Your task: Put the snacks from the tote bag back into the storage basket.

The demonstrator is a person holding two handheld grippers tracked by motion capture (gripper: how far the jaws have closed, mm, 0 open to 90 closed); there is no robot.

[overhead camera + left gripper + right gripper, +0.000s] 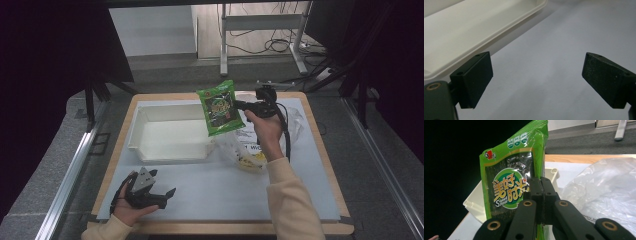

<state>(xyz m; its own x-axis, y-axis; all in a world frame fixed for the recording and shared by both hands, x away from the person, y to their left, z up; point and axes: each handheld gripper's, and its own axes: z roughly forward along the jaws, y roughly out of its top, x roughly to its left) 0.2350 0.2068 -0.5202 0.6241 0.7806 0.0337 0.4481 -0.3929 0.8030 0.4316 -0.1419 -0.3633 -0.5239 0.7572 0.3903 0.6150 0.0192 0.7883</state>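
Near the front edge of the surface (210, 200), the left gripper (159, 194) rests low with its jaws spread wide. Farther back, the right gripper (240, 106) pinches a green snack packet (220, 107), held up in the air just beside the white tray (137, 127), above a clear plastic bag (240, 150).

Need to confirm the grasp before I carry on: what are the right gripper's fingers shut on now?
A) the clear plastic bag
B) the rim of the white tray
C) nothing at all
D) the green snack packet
D: the right gripper has its fingers pressed together on the edge of the green snack packet, lifted above the white tray.
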